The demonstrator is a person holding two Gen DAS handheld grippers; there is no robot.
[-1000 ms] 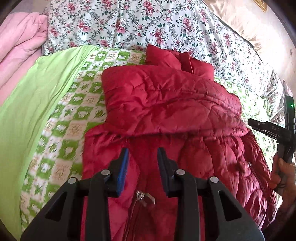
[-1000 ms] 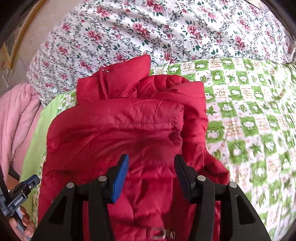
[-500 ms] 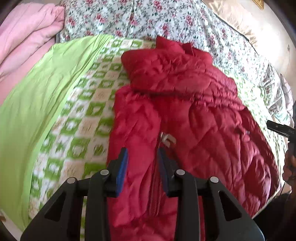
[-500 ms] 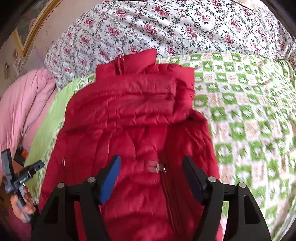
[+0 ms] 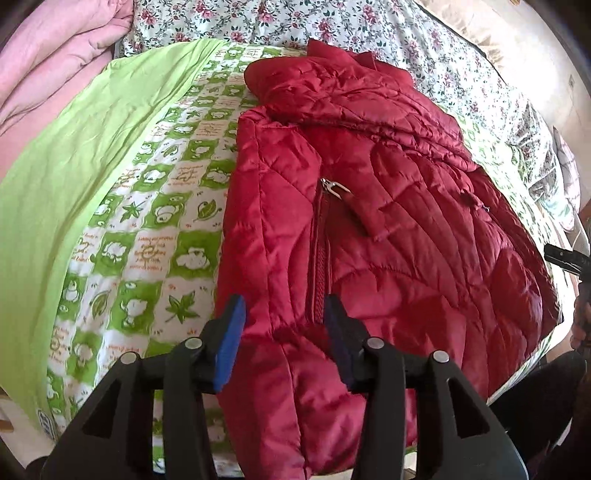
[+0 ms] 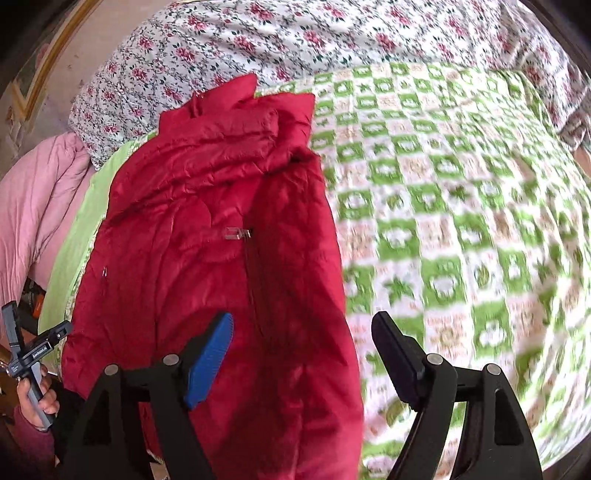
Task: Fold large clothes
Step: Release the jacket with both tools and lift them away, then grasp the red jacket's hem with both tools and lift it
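1. Red quilted fabric fills the middle of both views: one puffer jacket lies flat on the bed, collar toward the pillow end, hem toward the near edge, a sleeve folded across its chest.
2. One silver zipper pull sits partway up the closed front zip.
3. Two hand-held grippers are about. The left hand-held gripper hovers over the jacket's hem by the zip, its jaws opening; jacket fabric shows between the blue pad and the dark one, but neither pad presses on it.
4. The right hand-held gripper has its jaws opening wide over the jacket's other lower edge, one finger above the red fabric and one above the bedspread, gripping nothing.
5. In the right wrist view one hand with a dark pink cuff holds the other gripper's handle at the bed's edge.
6. One green-and-white checked bedspread with leaf and animal squares covers the bed under the jacket.
7. One plain lime-green sheet runs along the jacket's far side.
8. One floral quilt with pink roses lies bunched across the head end.
9. One pink padded blanket is heaped beyond the green sheet.
10. Part of a beige wall with a gilt frame edge shows behind the bed.
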